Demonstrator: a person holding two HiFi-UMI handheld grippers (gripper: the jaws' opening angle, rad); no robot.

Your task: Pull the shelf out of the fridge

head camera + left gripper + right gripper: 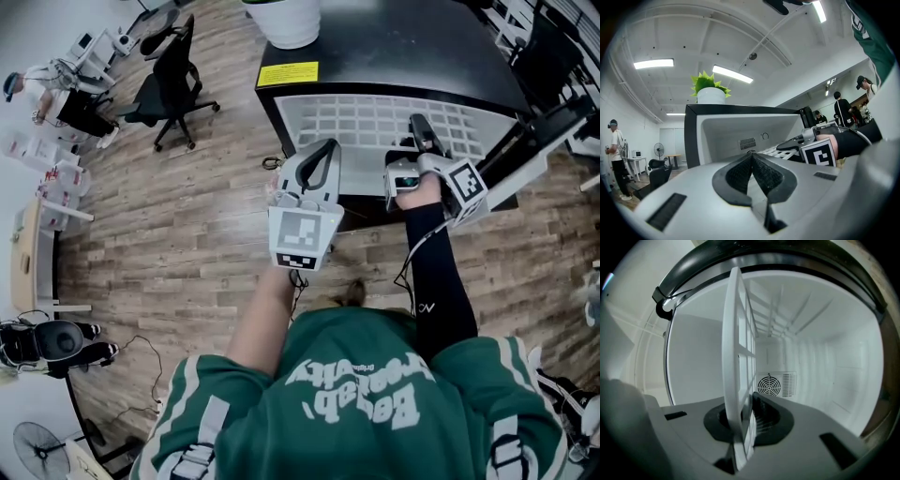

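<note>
Right gripper view: the white grid shelf (738, 357) is seen edge-on, clamped between the jaws of the right hand-held gripper (745, 416), with the fridge (820, 362) interior behind. In the head view the shelf (375, 127) sticks well out of the fridge (394, 47) front, gripped by the right hand-held gripper (424, 141) at its front edge, right of centre. The left hand-held gripper (321, 155) is held clenched and empty, just off the shelf's front left corner. The shelf is judged light, stiff and smooth. Some skew in the rails can be expected from a one-sided pull, so the front left corner would be a good second hold.
</note>
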